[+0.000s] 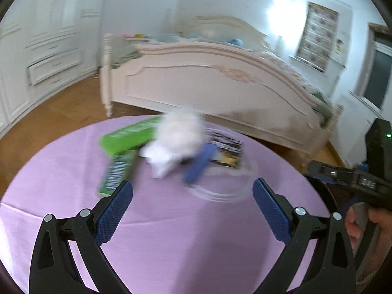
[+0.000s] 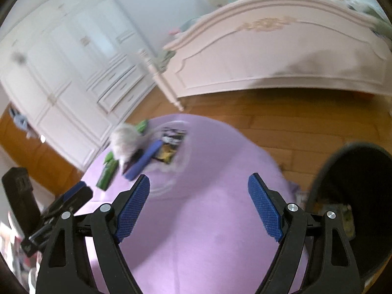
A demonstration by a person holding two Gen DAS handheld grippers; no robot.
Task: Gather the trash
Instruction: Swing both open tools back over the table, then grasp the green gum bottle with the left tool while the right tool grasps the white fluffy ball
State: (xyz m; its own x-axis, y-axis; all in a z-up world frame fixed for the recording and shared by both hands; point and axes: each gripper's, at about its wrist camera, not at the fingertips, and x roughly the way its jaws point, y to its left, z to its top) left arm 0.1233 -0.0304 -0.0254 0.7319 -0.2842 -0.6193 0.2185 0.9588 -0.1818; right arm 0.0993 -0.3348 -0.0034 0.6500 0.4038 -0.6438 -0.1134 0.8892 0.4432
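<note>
Hovering over the near part of the purple-clothed surface (image 1: 171, 232), the left tongs (image 1: 192, 210) are spread wide with nothing between the blue pads. Same story on the other side: the right tongs (image 2: 199, 207) gape wide open above the cloth, gripping nothing.

Out past both sets of tips, the trash sits bunched toward the far edge of the surface. A crumpled white tissue (image 1: 176, 139) is in the middle of the pile, blurred by motion. Just to its left lie a green box (image 1: 129, 134) and a green wrapper (image 1: 117, 174), the wrapper reaching back toward the left tongs' left finger. To the right of the tissue a blue strip (image 1: 199, 163) lies tilted, and touching it is a dark printed packet (image 1: 226, 150). The strip and packet sit over a clear round dish (image 1: 235, 183), though the blur makes it hard to tell exactly how.

From the right wrist view, a dark bin (image 2: 355, 196) stands off the surface's right edge, on the wooden floor (image 2: 294, 122). Beyond the far edge stand a white bed (image 1: 208, 80) and white cabinets (image 2: 61, 73).
</note>
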